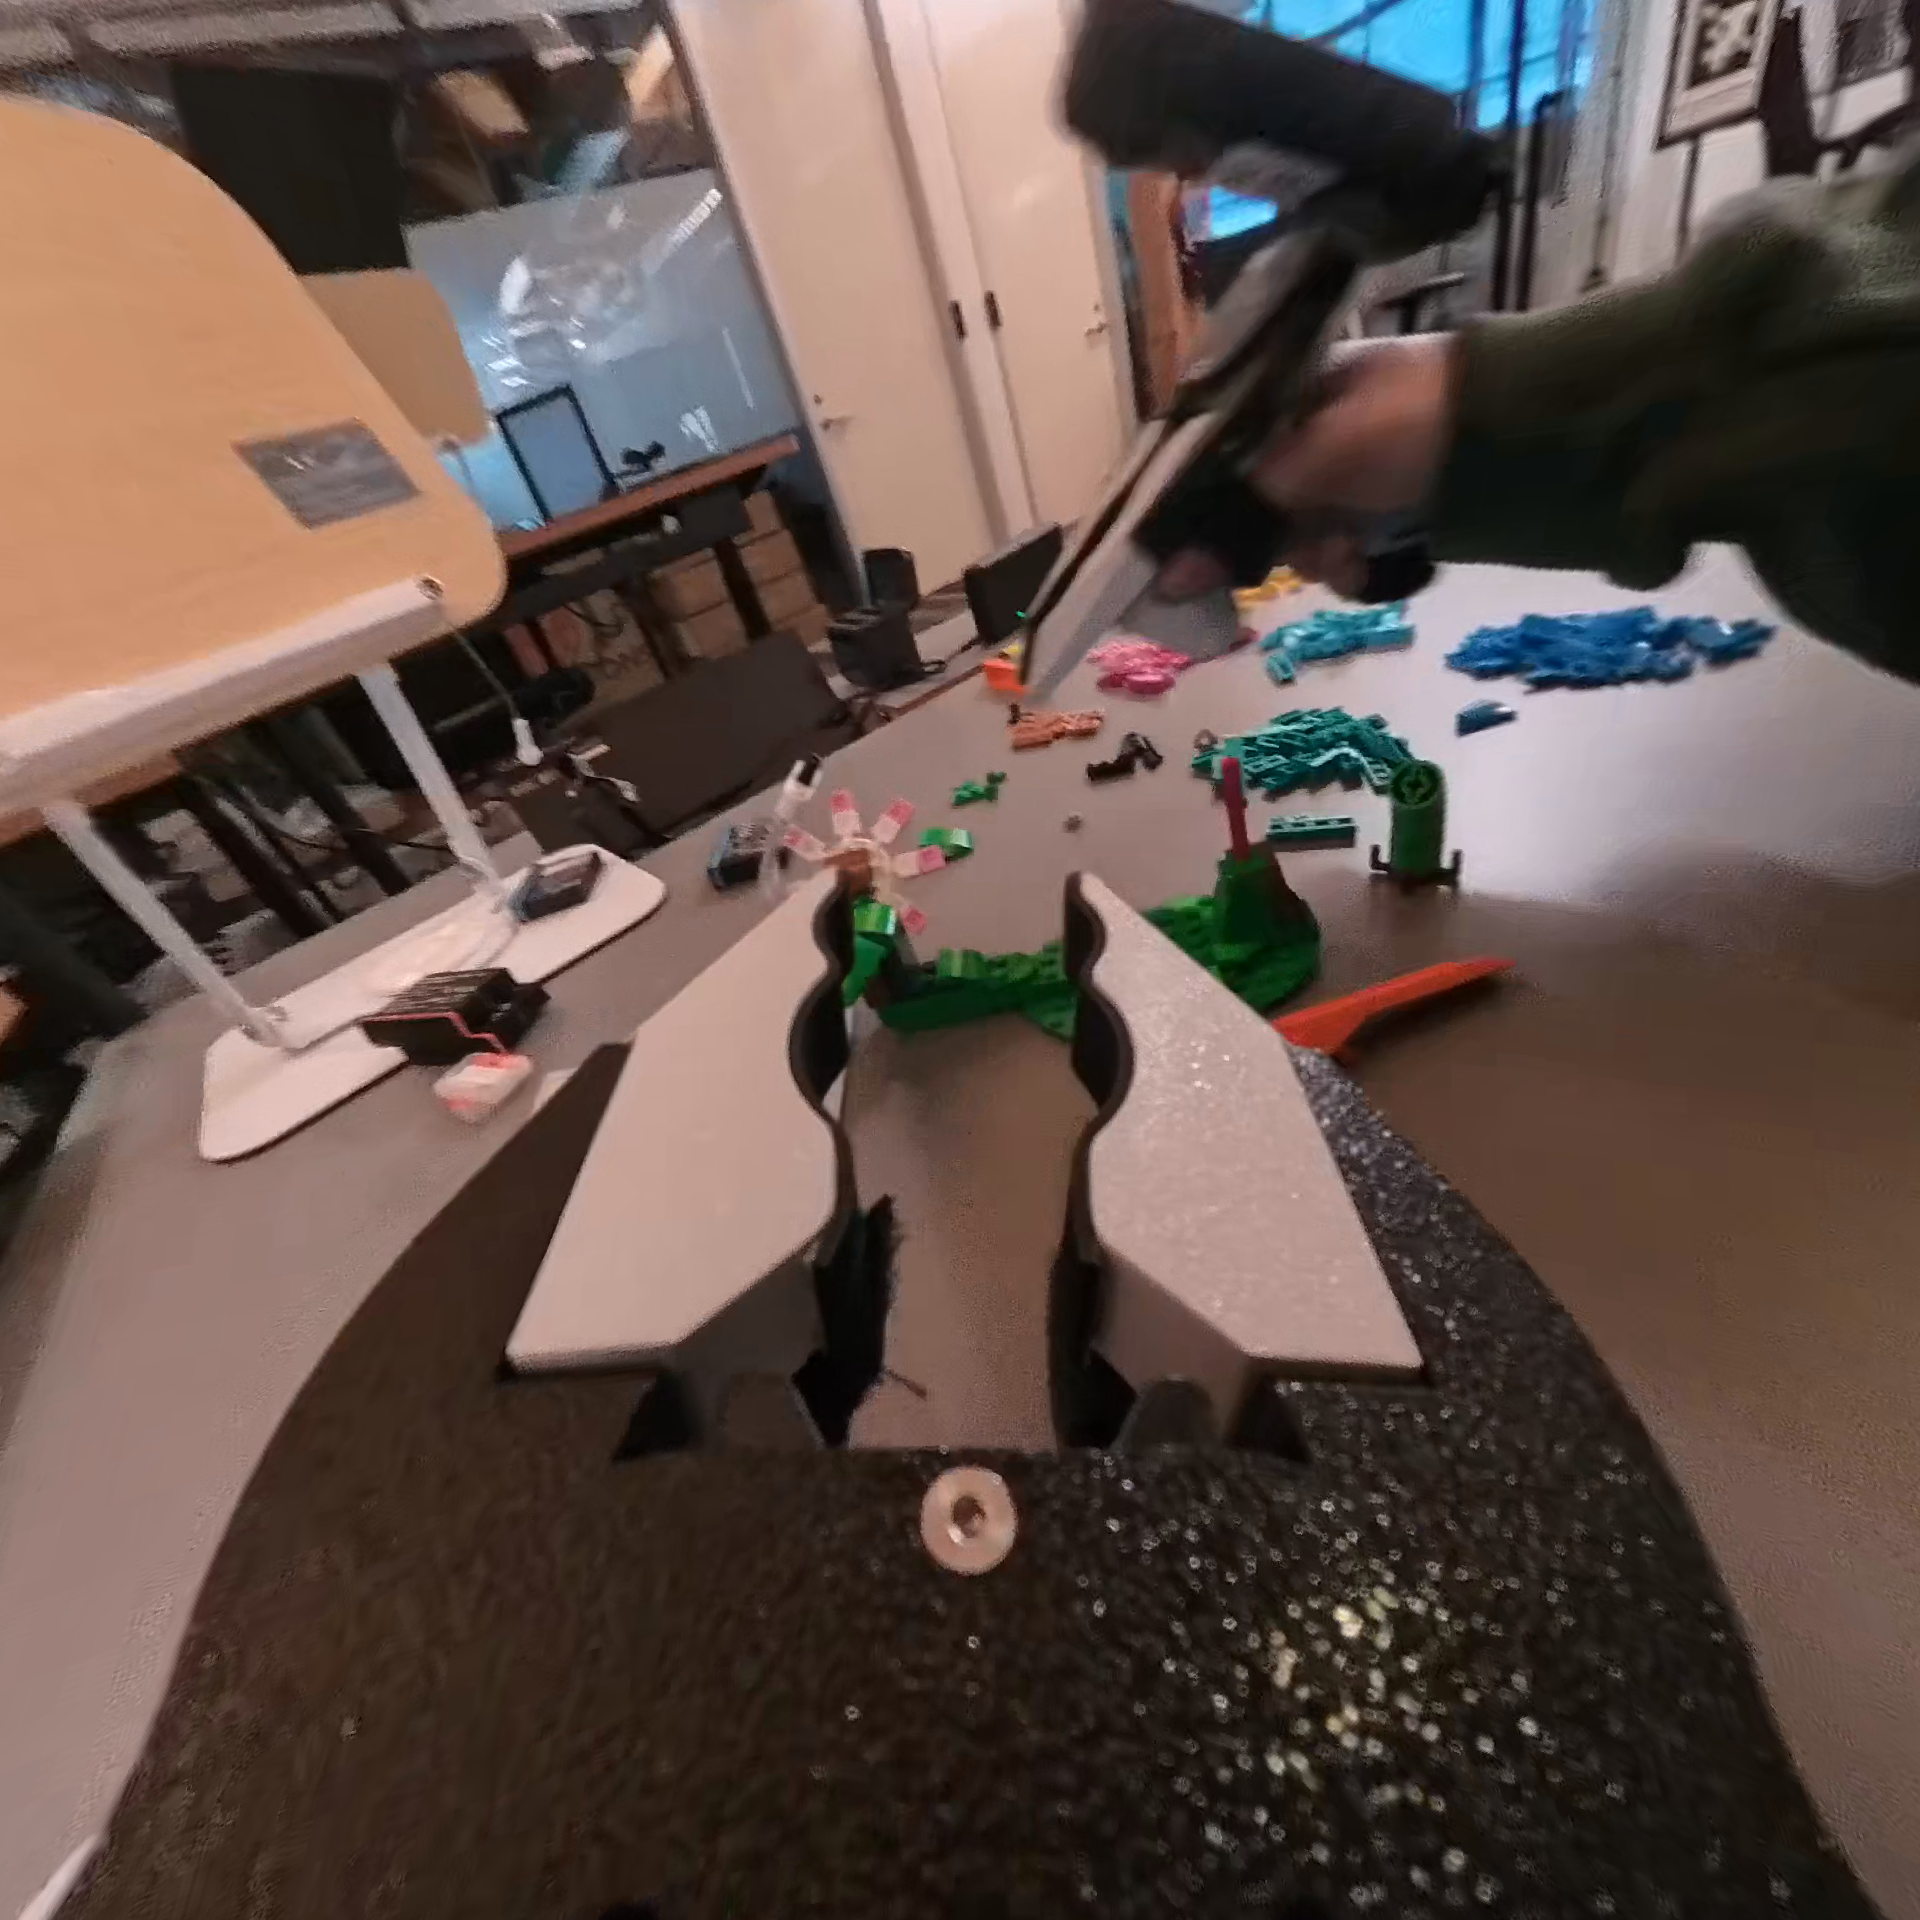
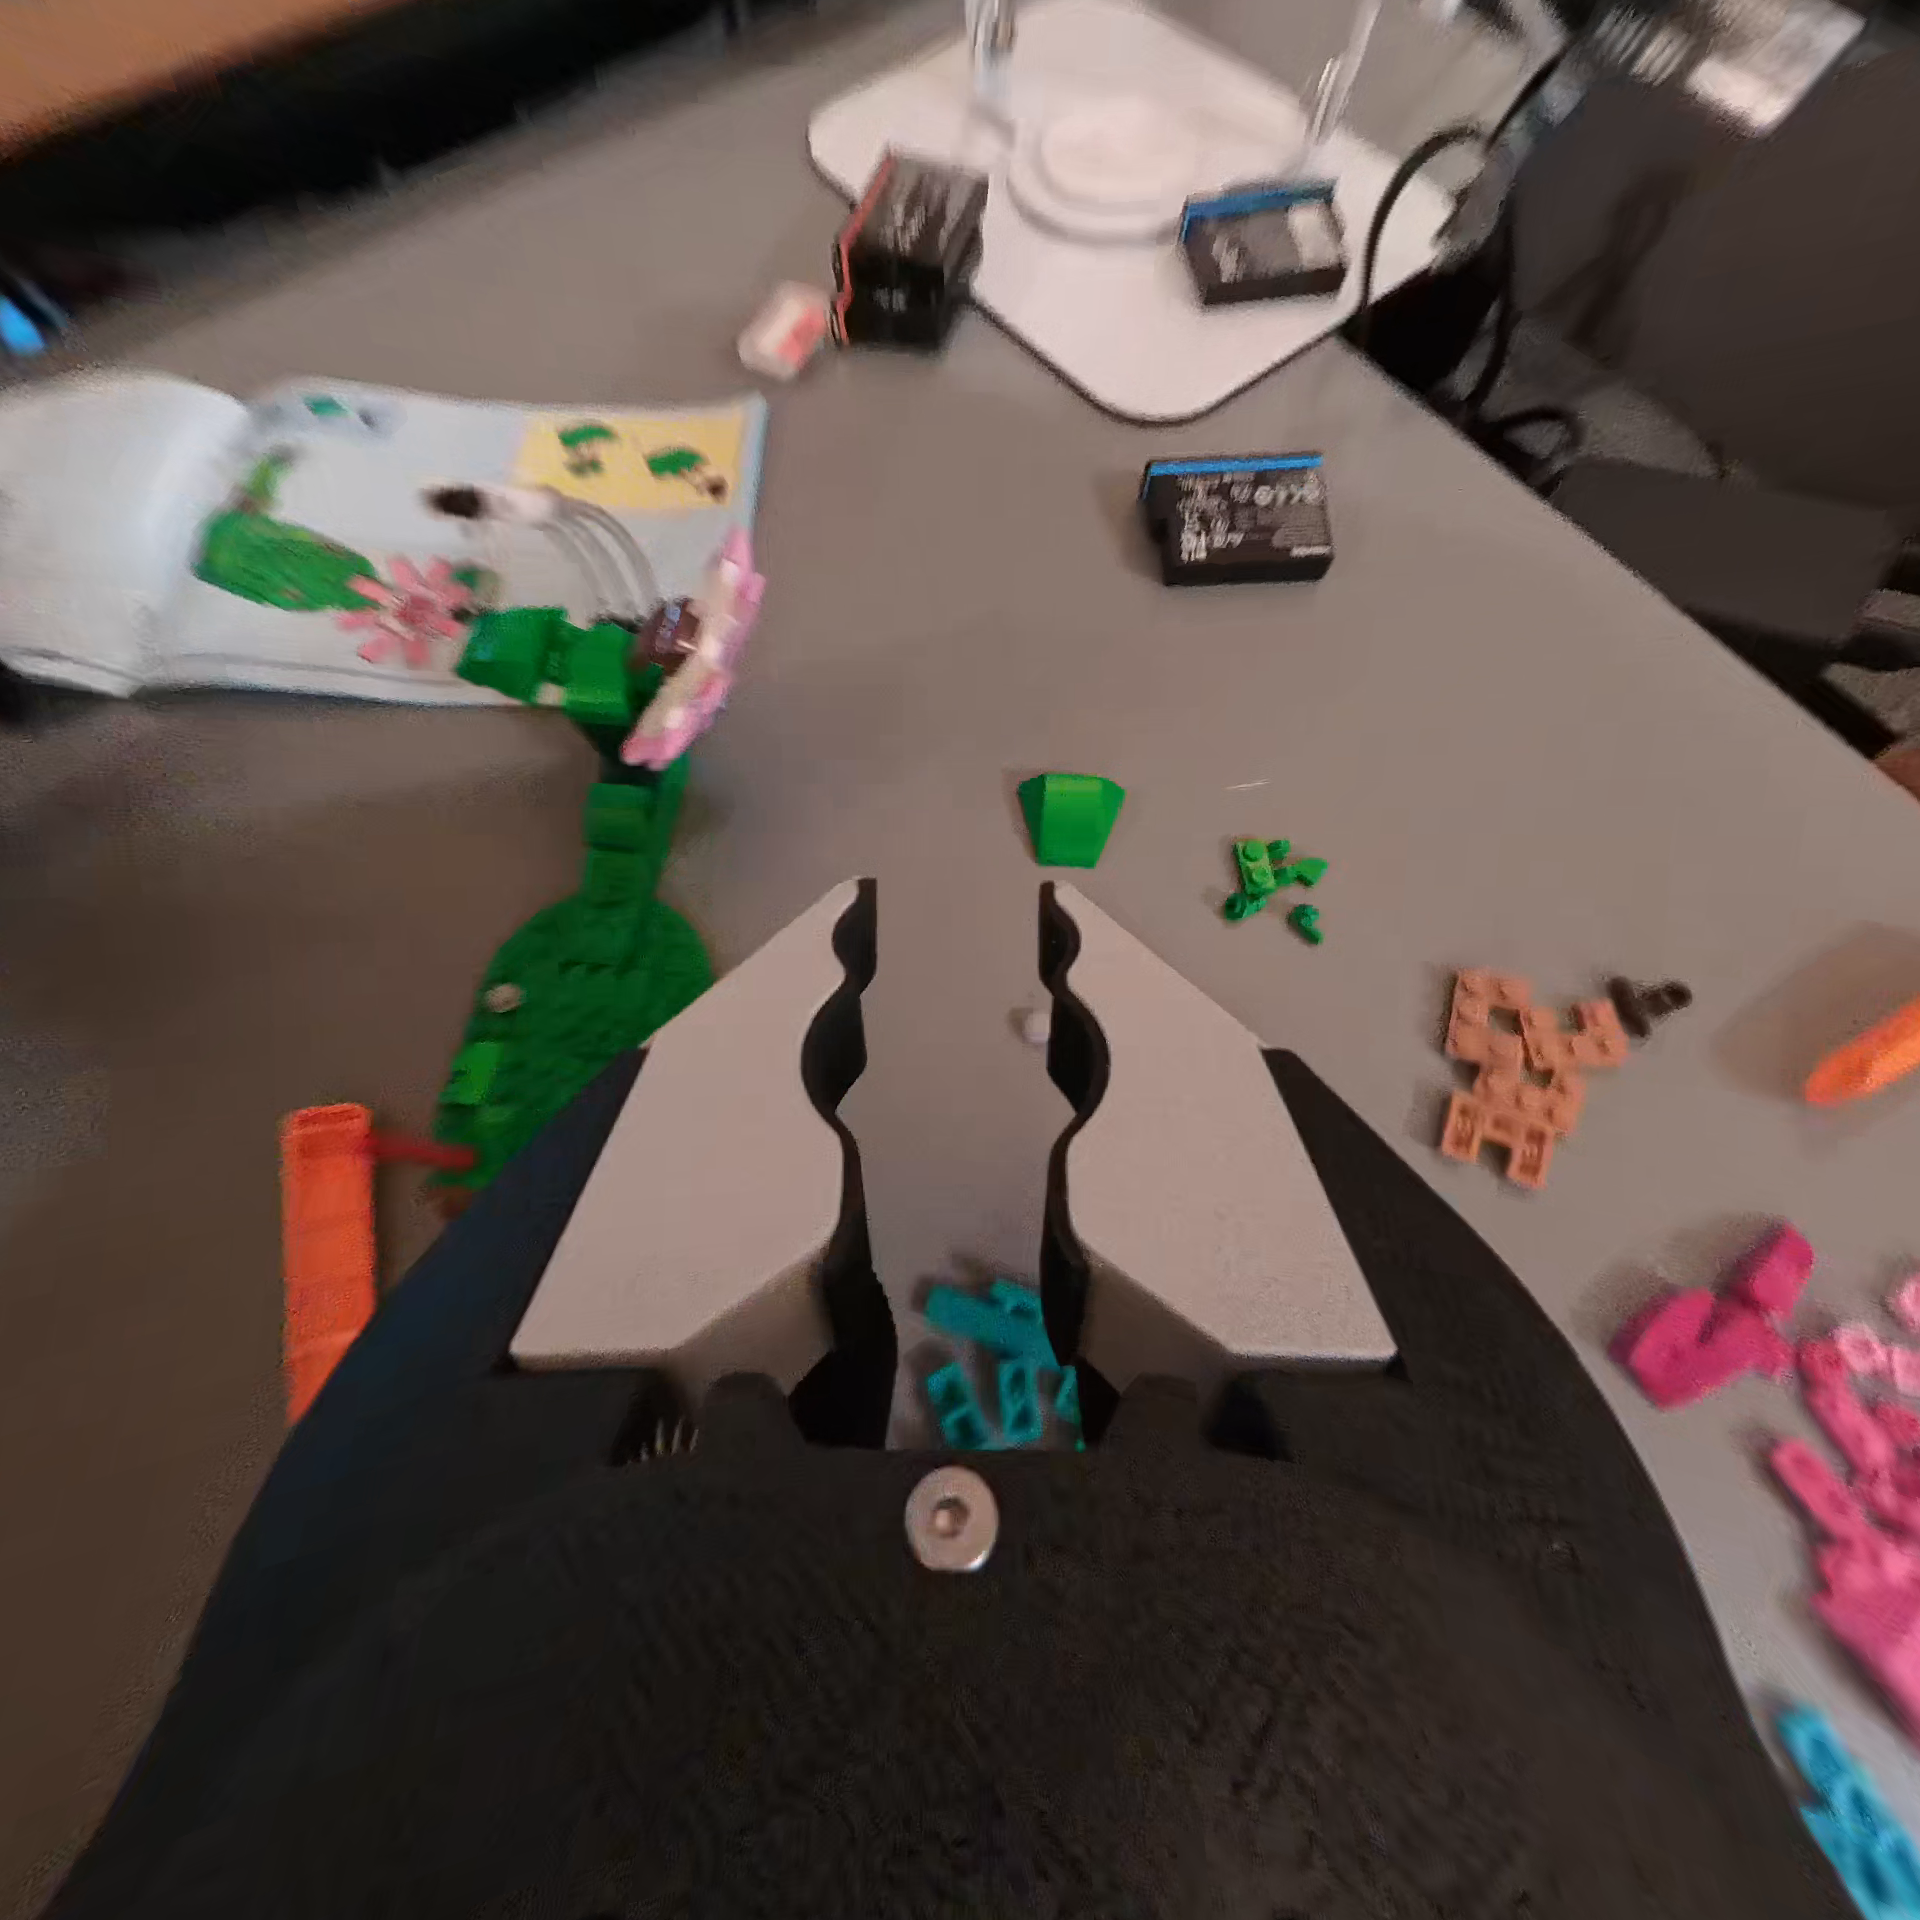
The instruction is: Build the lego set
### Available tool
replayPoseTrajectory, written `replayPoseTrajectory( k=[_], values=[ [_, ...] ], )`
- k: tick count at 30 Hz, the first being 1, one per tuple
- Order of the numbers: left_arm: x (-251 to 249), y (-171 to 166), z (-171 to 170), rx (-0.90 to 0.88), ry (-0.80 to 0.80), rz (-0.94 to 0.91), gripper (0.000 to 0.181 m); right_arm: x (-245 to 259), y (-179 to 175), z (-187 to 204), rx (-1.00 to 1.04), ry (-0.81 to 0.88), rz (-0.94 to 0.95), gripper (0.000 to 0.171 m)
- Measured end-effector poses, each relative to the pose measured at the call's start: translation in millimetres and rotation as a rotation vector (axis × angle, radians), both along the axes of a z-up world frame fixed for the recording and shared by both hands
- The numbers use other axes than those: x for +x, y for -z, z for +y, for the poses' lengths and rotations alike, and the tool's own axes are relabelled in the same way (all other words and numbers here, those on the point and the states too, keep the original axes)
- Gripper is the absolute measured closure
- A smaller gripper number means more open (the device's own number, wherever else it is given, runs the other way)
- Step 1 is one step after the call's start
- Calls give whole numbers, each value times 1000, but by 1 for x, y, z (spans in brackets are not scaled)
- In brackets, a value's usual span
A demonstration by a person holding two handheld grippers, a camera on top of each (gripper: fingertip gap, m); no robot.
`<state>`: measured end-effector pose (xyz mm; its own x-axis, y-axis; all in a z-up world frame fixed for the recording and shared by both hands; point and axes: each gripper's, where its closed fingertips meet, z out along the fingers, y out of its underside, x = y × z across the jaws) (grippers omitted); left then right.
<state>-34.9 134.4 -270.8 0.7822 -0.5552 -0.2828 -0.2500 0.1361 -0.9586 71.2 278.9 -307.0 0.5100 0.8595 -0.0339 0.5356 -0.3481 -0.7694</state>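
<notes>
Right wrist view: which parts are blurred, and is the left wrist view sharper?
Right wrist view: the instruction booklet and pink flower are smeared. Left wrist view: the green build is sharper, but the other hand-held gripper and sleeve are blurred.

A grey surface (image 2: pixel 1039 623) carries a white lamp base (image 2: pixel 1143 312) with two black battery packs (image 2: pixel 904 265) on it — a third (image 2: pixel 1236 514) lies apart. A small white-and-pink case (image 2: pixel 781 327) sits just beside one pack.
</notes>
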Motion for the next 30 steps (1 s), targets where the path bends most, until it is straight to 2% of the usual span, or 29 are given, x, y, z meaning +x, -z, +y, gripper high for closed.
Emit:
replayPoseTrajectory(
  k=[3,6,10,15,18,25,30],
  values=[
    [-1,8,6,-26,-15,33,144,-12,31,22,-59,-10,-102,135],
    [1,4,4,-20,12,-2,145,-20,48,35,-66,5,-124,132],
    [2,6,6,-48,35,-25,145,-23,56,43,-5,14,-167,135],
    [3,6,6,-66,54,-55,145,-25,62,49,-49,37,-148,135],
    [3,5,5,-71,60,-65,145,-26,62,49,-45,30,-149,145],
    [4,5,5,-80,72,-79,145,-25,61,43,-57,-9,-158,146],
    [2,3,5,-73,67,-90,145,-21,28,34,28,12,-88,147]
  ],
)
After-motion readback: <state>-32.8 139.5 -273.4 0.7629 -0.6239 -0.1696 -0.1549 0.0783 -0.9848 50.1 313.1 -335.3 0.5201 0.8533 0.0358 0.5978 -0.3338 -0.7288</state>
